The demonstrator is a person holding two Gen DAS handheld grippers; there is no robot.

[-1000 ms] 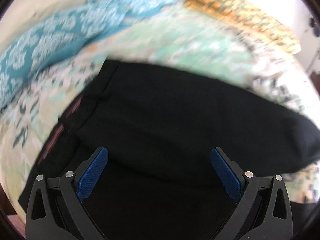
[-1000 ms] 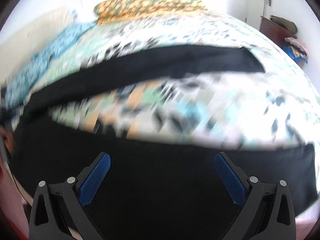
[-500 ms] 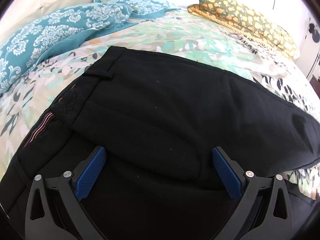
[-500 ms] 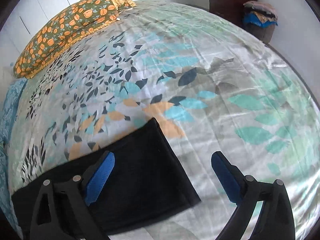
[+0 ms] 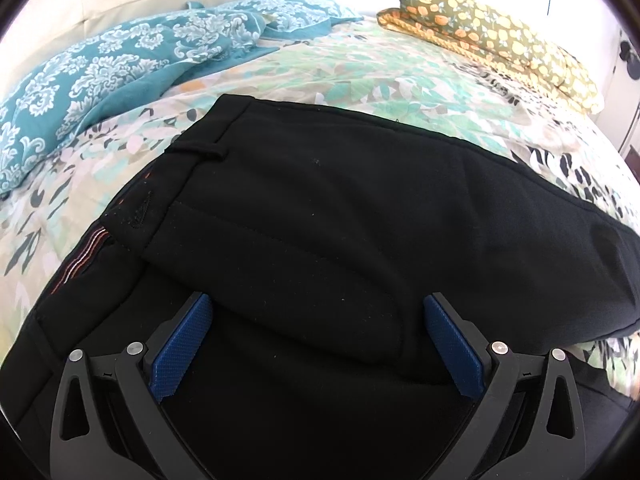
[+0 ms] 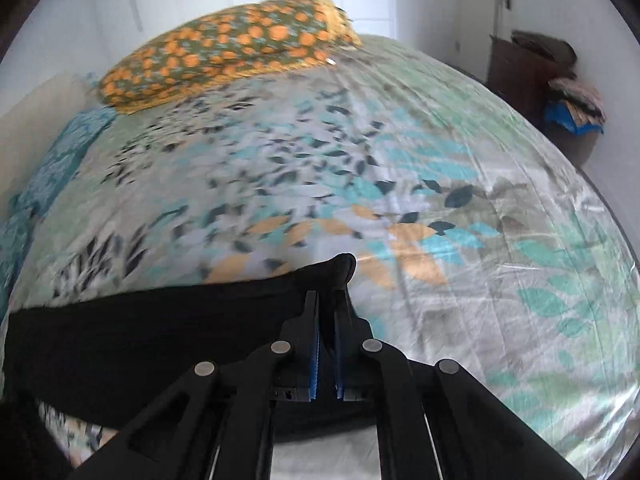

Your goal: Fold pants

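Right gripper [image 6: 327,320] is clamped on the black pants [image 5: 360,220] hem, left gripper [image 5: 318,344] hangs wide open above them; teal blanket [image 5: 120,64] and orange-print pillow [image 6: 224,52] sit well clear.

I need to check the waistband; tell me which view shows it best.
Left wrist view: the black pants' waistband and belt loop lie in plain sight. The right wrist view shows only a leg end, pinched in the right gripper.
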